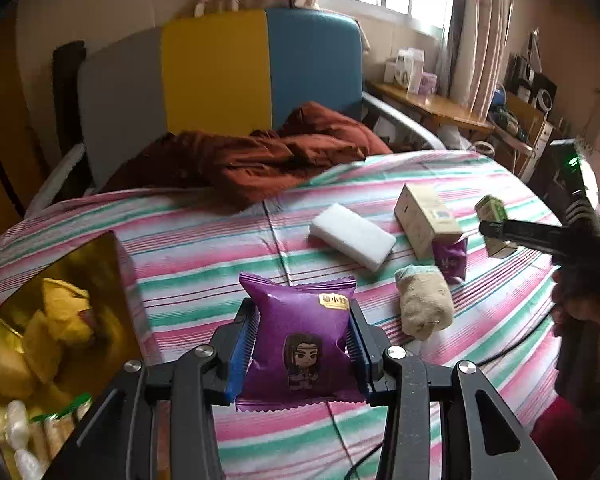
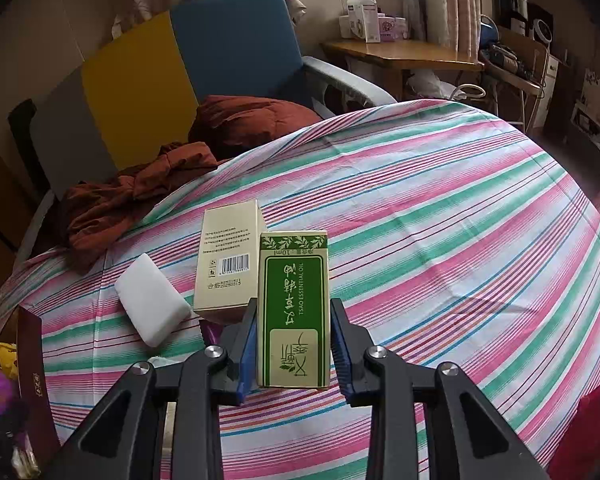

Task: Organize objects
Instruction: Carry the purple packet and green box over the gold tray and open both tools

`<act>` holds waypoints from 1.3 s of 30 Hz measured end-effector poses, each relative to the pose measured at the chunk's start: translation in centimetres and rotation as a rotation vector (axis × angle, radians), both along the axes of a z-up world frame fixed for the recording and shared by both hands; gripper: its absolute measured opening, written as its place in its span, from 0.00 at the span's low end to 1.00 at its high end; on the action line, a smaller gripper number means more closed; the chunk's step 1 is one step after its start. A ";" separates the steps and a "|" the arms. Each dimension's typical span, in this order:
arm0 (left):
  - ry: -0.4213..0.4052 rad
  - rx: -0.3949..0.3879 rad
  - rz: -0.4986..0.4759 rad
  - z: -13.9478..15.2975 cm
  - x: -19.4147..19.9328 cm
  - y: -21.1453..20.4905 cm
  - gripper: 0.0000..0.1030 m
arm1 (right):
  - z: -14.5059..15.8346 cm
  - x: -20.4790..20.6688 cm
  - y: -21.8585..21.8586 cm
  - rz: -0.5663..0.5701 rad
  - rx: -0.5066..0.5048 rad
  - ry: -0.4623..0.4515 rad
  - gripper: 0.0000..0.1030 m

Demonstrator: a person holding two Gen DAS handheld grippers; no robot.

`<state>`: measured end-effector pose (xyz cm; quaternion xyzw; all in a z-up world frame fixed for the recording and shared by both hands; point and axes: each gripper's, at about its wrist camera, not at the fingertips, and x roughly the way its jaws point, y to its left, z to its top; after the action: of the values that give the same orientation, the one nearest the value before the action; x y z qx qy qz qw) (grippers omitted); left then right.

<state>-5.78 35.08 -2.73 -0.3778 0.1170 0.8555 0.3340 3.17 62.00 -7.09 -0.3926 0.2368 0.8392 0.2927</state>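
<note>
We saw the purple snack packet (image 1: 300,336) held upright between the fingers of the left gripper (image 1: 302,344), its long axis running up the left wrist view, the crimped top seam away from the camera and the printed cartoon figure facing us. The blue ribbed pads (image 1: 242,344) pressed in on both sides of the packet, so the jaws stood narrow and clamped on it, above the striped bedsheet (image 1: 204,240). A gold-lined box (image 1: 60,320) with wrapped items in it lay open at the left, just beside the gripper.

In the right wrist view the right gripper (image 2: 294,344) held a green and cream essential-oil carton (image 2: 294,308), its long axis pointing away along the fingers, its print upside down to the camera. The jaws there were narrow too, the left pad against the carton's side; we could not tell whether the right pad touched it.

On the sheet lay a white foam block (image 1: 352,236), a larger cream carton (image 1: 426,216), a second purple packet (image 1: 452,258) just below that carton, and a rolled beige cloth (image 1: 424,306) near them.
</note>
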 end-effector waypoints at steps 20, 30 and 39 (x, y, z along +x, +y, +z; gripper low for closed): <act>0.062 0.021 0.105 2.3 1.5 -10.8 0.43 | 1.8 -1.1 -4.7 0.119 0.011 0.039 0.31; 0.036 0.033 0.159 1.7 0.8 -14.1 0.43 | 5.5 -2.3 -11.5 0.269 0.013 0.100 0.31; 0.008 0.039 0.227 0.7 -0.2 -17.8 0.43 | 6.1 -4.4 -20.1 0.465 -0.062 0.128 0.31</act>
<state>-5.97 17.33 -2.06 -0.3786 0.0582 0.8916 0.2416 -1.22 41.85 -0.98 -0.3913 0.1836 0.8995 0.0637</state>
